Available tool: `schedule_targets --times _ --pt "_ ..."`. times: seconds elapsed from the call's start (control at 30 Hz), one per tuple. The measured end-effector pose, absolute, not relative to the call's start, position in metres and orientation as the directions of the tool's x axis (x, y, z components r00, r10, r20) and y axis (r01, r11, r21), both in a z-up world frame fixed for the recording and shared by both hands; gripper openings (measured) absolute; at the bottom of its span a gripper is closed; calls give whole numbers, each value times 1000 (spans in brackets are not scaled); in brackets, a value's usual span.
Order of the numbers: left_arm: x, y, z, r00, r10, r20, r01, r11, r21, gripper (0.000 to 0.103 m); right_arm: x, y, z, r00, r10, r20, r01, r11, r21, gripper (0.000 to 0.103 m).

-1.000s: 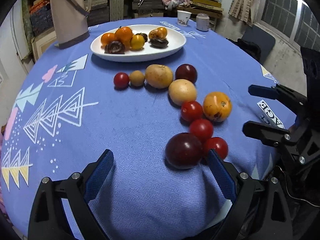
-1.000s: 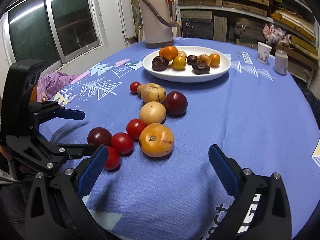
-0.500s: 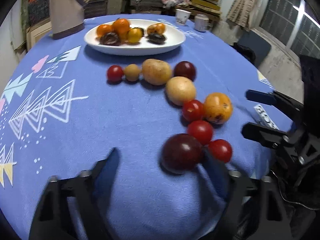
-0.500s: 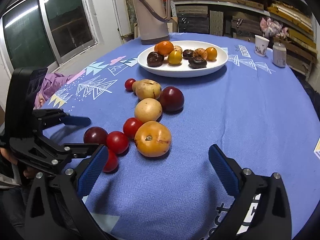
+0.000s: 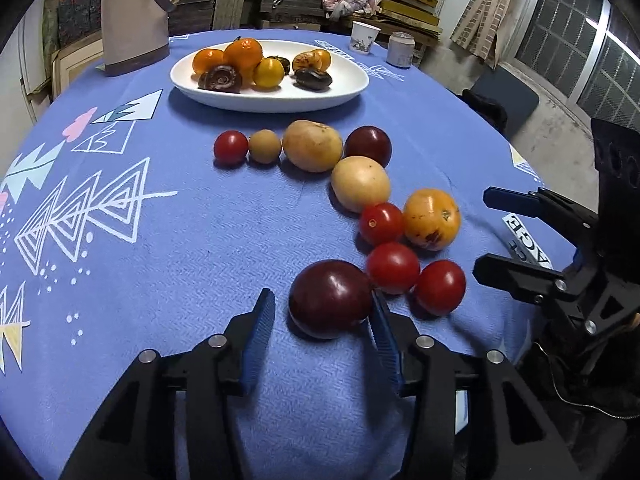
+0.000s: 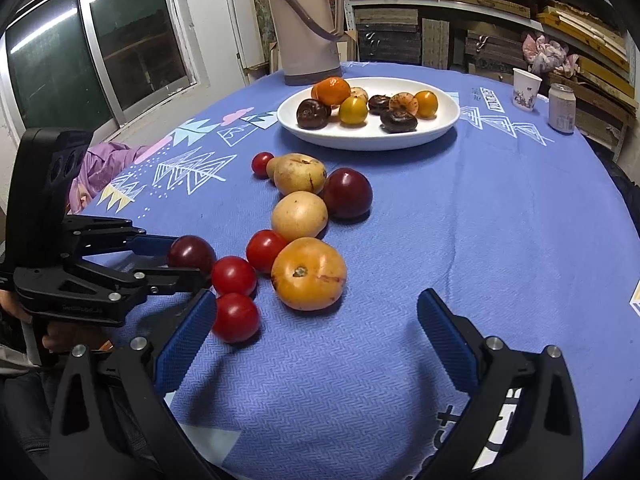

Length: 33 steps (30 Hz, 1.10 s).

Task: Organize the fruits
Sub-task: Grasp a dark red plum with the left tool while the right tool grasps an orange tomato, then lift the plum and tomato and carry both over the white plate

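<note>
A curved row of loose fruit lies on the blue cloth. Its near end is a dark purple plum (image 5: 330, 298). My left gripper (image 5: 322, 316) is open with its jaws either side of that plum; the right pad (image 5: 382, 330) touches it and the left pad stands a little off. In the right wrist view the plum (image 6: 191, 253) sits between the left gripper's fingers. Red tomatoes (image 5: 393, 267) and an orange fruit (image 5: 431, 219) lie beside it. A white plate (image 5: 340, 94) of fruit stands further back. My right gripper (image 6: 316, 330) is open and empty, just in front of the orange fruit (image 6: 309, 273).
A beige thermos (image 6: 306, 20) stands behind the plate. A paper cup (image 6: 526, 89) and a can (image 6: 562, 107) stand at the far right of the round table. Shelves of stacked wood fill the background. The table edge is close in front of both grippers.
My left gripper has moved forward and narrowed around the dark plum. My right gripper has edged forward and stays wide open.
</note>
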<state>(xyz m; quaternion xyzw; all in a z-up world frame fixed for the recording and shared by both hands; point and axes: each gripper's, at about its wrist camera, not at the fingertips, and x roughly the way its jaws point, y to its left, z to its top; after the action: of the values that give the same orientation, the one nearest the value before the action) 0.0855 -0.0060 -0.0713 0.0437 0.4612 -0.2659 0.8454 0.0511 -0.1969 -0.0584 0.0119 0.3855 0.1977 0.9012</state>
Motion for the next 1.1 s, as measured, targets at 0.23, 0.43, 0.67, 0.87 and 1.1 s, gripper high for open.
schedule_targets --times 0.23,0.43,0.67,0.87,1.1 --pt "84 -11 -72 458 -406 -791 509 849 -141 39 56 -206 -55 641 362 -677 -291 931 221 93" --pt "86 -9 -73 454 -416 -788 501 850 -161 40 70 -196 -64 608 339 -718 -285 937 201 64" --pt "85 -10 -73 457 -409 -790 500 853 -153 41 86 -181 -67 574 362 -735 -306 927 218 44" --pt "85 -11 -73 460 -396 -795 502 854 -135 41 93 -182 -66 551 370 -748 -276 927 255 44" --pt "85 -12 -73 464 -390 -795 505 854 -125 41 88 -197 -62 570 375 -732 -248 927 282 44"
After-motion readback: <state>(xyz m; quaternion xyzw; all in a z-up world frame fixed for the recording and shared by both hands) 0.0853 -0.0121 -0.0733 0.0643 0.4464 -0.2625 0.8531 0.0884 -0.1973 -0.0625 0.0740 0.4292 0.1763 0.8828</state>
